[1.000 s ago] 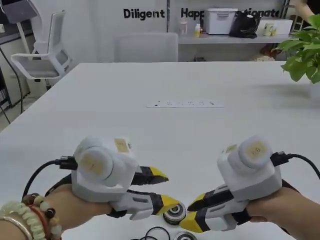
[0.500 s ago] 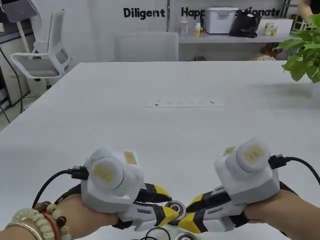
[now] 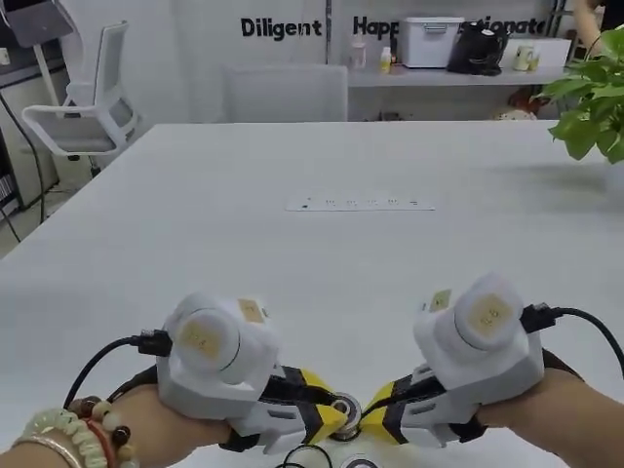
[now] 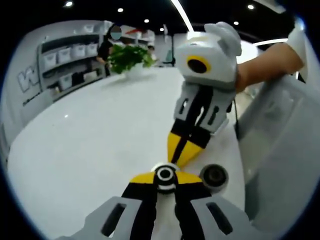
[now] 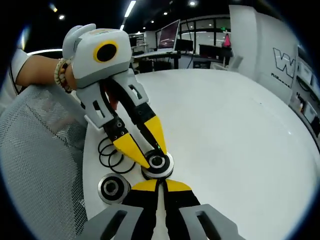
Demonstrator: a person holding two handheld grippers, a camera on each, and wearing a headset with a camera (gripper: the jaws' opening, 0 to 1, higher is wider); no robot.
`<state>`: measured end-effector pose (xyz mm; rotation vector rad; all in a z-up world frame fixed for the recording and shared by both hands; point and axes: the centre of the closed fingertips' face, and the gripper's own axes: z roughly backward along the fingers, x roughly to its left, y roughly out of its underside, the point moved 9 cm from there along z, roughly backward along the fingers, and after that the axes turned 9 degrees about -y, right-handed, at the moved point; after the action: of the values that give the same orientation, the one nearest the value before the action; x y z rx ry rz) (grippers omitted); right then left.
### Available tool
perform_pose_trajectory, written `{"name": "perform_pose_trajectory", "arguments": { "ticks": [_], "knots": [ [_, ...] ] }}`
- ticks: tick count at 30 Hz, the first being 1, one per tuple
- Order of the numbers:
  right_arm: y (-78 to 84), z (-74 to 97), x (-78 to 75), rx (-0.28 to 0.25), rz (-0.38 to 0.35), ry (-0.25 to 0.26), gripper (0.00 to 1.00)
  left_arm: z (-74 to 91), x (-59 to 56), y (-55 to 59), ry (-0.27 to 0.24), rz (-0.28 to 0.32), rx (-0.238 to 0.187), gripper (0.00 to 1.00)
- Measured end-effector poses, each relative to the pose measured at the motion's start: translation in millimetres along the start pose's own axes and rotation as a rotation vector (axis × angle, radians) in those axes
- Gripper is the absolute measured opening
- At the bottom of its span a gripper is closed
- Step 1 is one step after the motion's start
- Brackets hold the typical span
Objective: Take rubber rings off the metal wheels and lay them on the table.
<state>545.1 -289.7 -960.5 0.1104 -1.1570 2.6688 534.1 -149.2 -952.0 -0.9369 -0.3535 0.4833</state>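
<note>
Table top point(image 3: 322, 263) noted smooth, white, faintly glossy; ceiling lights mirrored in it. The metal wheels point(image 5: 111, 187) seen bright, polished. Rubber rings point(image 5: 110, 152) seen black, matt. Shells of left gripper point(image 3: 330, 406) and right gripper point(image 3: 373, 415) judged matt plastic.

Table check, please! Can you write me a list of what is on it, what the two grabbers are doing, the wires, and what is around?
Surface: white table, smooth, no spills seen.
Job's things: one metal wheel sits between both grippers' tips. A second wheel lies flat beside it. Loose rubber rings lie on the table nearby.
Clutter: a flat white strip lies mid-table.
Grippers: left gripper is shut on the metal wheel. The right gripper has its jaws together at the wheel's rim; whether they pinch a ring cannot be told.
Cables: a black cable trails from each gripper.
Surroundings: white chair, green plant, shelf with a white box.
</note>
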Motion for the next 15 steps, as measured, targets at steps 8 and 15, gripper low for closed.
{"name": "perform_pose_trajectory", "arguments": {
  "ticks": [8,15],
  "knots": [
    [-0.8,3.0,-6.7,-0.027,-0.127,0.023,0.0,-0.6,0.9,-0.4,-0.006,-0.01,0.004,0.14],
    [-4.2,10.0,-10.5,-0.128,-0.253,0.006,0.0,-1.3,1.6,-0.2,-0.01,-0.011,0.005,0.14]
  ]
}}
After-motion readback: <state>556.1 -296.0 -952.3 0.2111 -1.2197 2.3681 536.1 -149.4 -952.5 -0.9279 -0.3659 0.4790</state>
